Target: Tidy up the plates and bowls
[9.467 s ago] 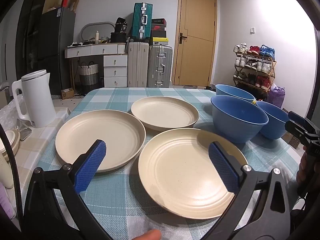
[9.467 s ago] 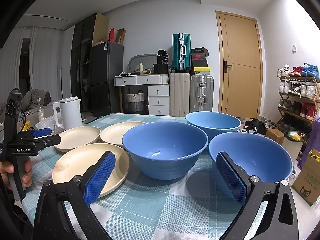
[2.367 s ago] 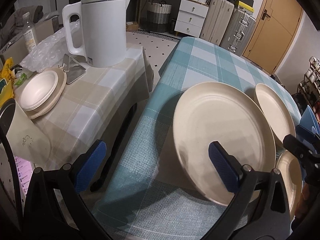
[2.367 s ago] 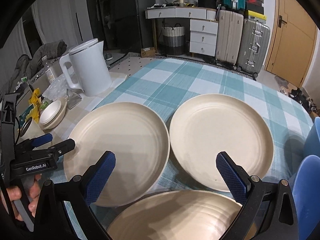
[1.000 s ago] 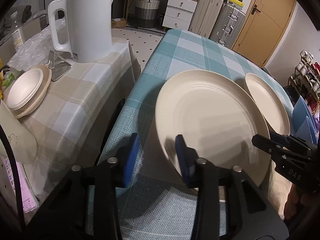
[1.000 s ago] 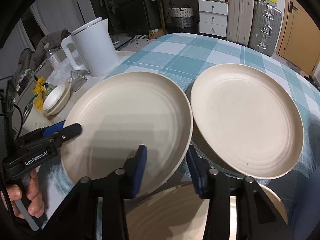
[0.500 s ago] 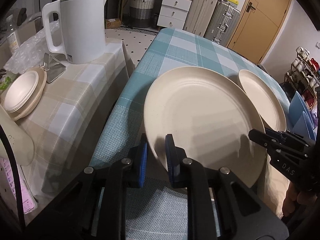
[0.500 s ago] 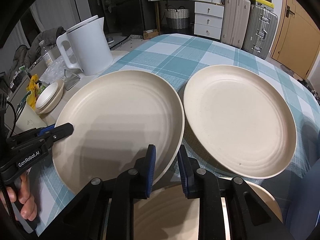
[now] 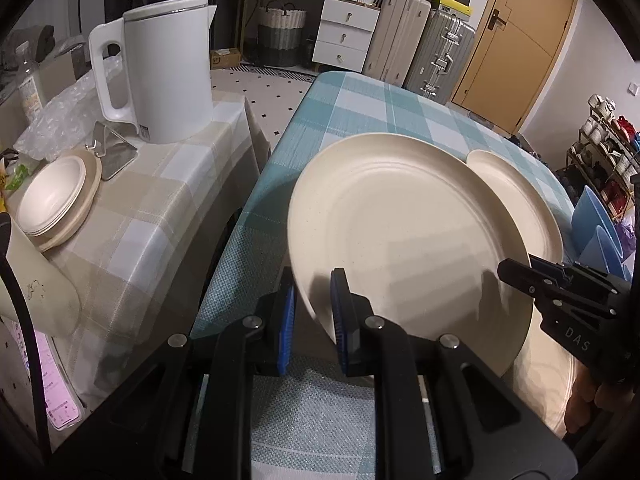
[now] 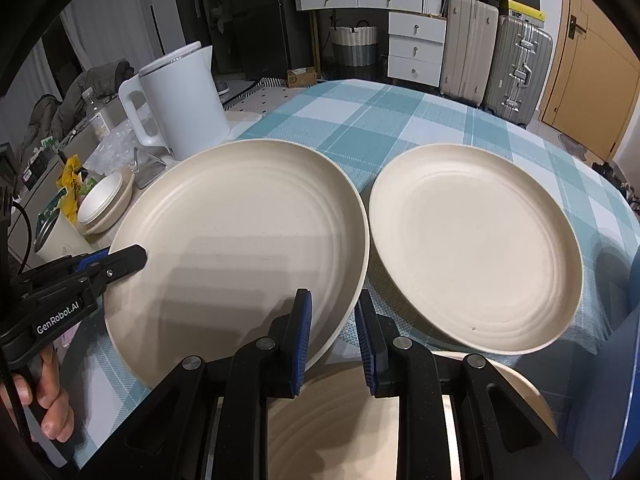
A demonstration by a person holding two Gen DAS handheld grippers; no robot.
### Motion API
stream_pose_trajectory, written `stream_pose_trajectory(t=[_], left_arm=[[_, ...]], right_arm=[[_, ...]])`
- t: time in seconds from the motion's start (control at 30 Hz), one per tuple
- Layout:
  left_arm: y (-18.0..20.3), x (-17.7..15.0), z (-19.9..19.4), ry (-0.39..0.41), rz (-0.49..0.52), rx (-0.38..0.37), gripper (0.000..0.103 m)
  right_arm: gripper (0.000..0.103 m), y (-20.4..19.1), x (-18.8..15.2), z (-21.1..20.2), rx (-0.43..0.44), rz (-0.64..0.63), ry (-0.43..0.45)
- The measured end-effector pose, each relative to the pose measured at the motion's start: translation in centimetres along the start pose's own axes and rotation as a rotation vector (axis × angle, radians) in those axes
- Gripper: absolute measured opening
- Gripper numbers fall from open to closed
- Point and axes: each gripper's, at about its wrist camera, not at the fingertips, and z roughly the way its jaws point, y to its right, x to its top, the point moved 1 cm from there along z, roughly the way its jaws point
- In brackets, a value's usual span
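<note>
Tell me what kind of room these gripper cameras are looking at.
Most likely a lived-in home, a dining area sharing space with storage. A checked tablecloth carries cream plates, an electric kettle stands on a side table, and suitcases line the wall beside a wooden door.

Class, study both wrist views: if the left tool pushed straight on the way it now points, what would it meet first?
The cream plate its jaws already grip at the near rim; the left tool would only press further onto it. Past the plate lies the checked tablecloth, though depth is unclear.

left wrist: close, angled down from plate's left rim | right wrist: close, from near rim | shared: cream plate (image 9: 404,240)
</note>
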Motion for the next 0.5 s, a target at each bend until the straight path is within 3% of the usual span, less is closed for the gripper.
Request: stream_pose_trajectory(t=[0.5], left_arm=[[2.6,0.2,-2.4,0.025,0.057,-0.019,0.014]], right_arm=[[0.023,0.8,-0.5,-3.5,-0.027,0.024,0.044]])
